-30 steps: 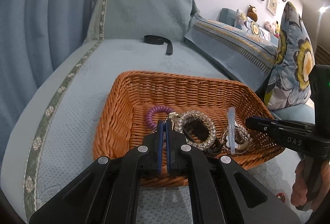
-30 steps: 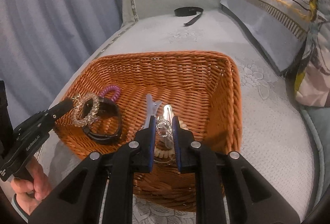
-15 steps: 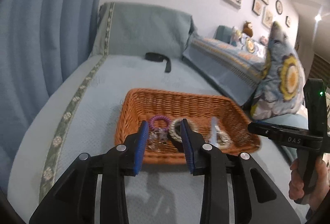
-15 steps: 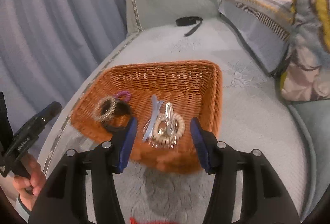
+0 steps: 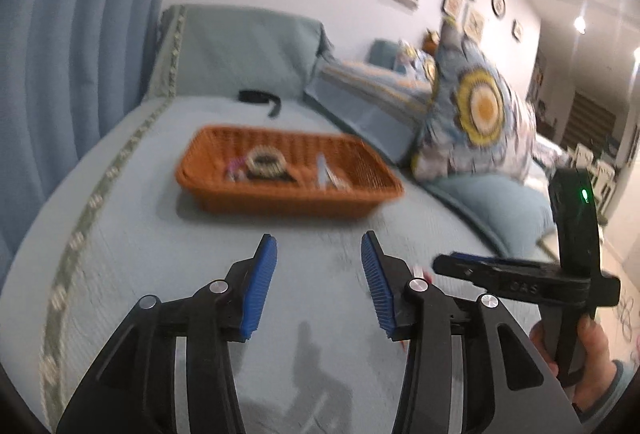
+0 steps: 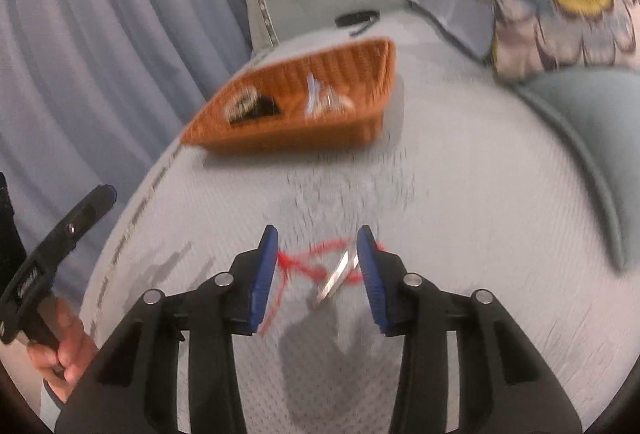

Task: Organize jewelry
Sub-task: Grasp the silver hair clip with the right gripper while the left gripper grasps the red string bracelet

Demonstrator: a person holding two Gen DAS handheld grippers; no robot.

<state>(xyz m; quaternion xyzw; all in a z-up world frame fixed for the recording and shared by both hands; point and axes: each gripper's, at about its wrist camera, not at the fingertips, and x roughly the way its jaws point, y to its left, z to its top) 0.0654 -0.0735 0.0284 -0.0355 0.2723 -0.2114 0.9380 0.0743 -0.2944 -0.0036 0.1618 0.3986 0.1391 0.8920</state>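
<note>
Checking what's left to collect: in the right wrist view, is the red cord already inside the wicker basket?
No, the red cord lies on the bedspread between the open right gripper's fingers, well short of the wicker basket.

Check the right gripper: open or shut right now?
Open. In the right wrist view the right gripper has its blue pads spread wide, holding nothing; a red cord and silver clip lie on the bed between them.

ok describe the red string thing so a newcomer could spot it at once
Start at the orange wicker basket on the pale blue sofa seat, then come toward the right gripper. The red cord lies loose on the fabric there beside a silvery clip, the only bright red item.
</note>
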